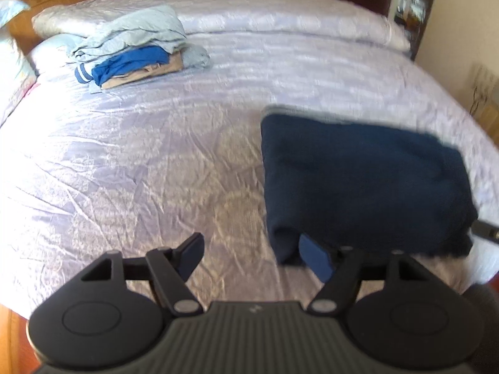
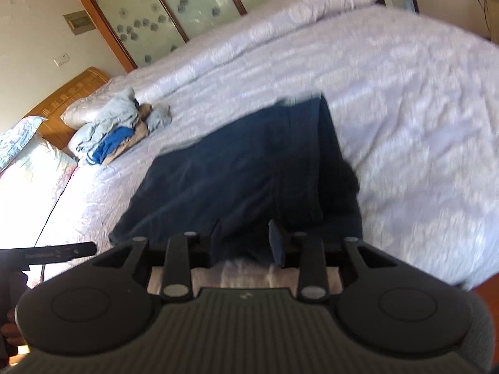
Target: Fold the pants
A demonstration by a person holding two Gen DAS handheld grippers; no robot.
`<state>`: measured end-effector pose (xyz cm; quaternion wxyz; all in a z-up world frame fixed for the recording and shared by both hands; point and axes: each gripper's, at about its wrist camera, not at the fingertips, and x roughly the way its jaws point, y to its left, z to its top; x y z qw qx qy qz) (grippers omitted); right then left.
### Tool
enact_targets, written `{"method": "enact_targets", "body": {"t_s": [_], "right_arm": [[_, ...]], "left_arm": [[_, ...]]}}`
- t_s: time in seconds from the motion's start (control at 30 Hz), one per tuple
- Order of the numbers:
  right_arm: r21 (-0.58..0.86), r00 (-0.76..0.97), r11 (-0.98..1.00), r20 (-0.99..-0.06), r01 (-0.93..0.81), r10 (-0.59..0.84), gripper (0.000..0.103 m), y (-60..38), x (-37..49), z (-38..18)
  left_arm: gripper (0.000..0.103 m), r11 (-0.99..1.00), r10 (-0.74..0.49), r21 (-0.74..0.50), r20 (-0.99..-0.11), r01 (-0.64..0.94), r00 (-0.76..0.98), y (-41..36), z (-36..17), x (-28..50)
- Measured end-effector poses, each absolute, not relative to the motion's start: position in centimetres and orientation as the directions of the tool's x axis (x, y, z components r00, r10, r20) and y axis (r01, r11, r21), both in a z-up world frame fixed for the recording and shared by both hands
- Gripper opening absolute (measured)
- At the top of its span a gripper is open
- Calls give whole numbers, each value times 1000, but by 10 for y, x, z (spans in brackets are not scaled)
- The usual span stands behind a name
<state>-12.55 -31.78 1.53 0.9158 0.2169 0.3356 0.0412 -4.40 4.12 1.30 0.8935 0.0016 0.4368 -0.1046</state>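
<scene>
The dark navy pants (image 1: 358, 180) lie folded into a thick rectangle on the pale lilac bedspread (image 1: 156, 162), near the bed's front edge. My left gripper (image 1: 254, 257) stands open just off their near left corner. Its right finger (image 1: 315, 260) is against the fold and nothing is between the pads. In the right wrist view the pants (image 2: 237, 174) stretch away from my right gripper (image 2: 246, 243). Its fingers stand apart astride the near hem without squeezing it. A black part of the right gripper (image 1: 486, 232) shows at the pants' right side.
A stack of folded clothes (image 1: 134, 53) in light blue, bright blue and tan sits at the far left by the pillows (image 2: 34, 162). A rolled quilt (image 1: 280, 15) runs along the far side. The wooden headboard (image 2: 71, 93) and glass-panelled doors (image 2: 174, 6) stand behind.
</scene>
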Motion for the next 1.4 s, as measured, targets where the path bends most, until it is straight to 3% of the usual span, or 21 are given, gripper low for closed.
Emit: {"method": "enact_targets", "body": {"t_s": [0.27,0.53,0.83,0.93,0.97,1.03,1.2,1.4], "right_arm": [[443,799,891,-570,99,194,38,-340,-104,17],[452,743,882,-635,135,211,35,-349,-95,-20],[466,756,876,-617,126,219,36,-350,-99,-22],[471,754,874,-614,115,232,37,-352,-99,-17],[482,758,870,-605,107,242,39,-355,-101,-12],[508,778,856,-575,95,254,53,-365,-107,-2],[529,827,841,-521,117,213,76,-398,-120,11],[635,774,752,-562,176,293,85,-429,-99,-26]], "left_arm": [[78,972,-232,-162,-777,170,586,46,25,-3],[80,982,-146,-56,-832,181,535,13,-27,9],[91,985,-112,-17,-826,174,552,12,-33,8],[89,983,-133,-40,-829,179,544,17,-28,9],[88,981,-158,-68,-829,184,537,21,-24,10],[89,971,-220,-133,-820,197,529,30,-16,10],[101,940,-332,-233,-792,249,512,39,-8,19],[101,908,-414,-337,-809,247,418,36,-31,48]]}}
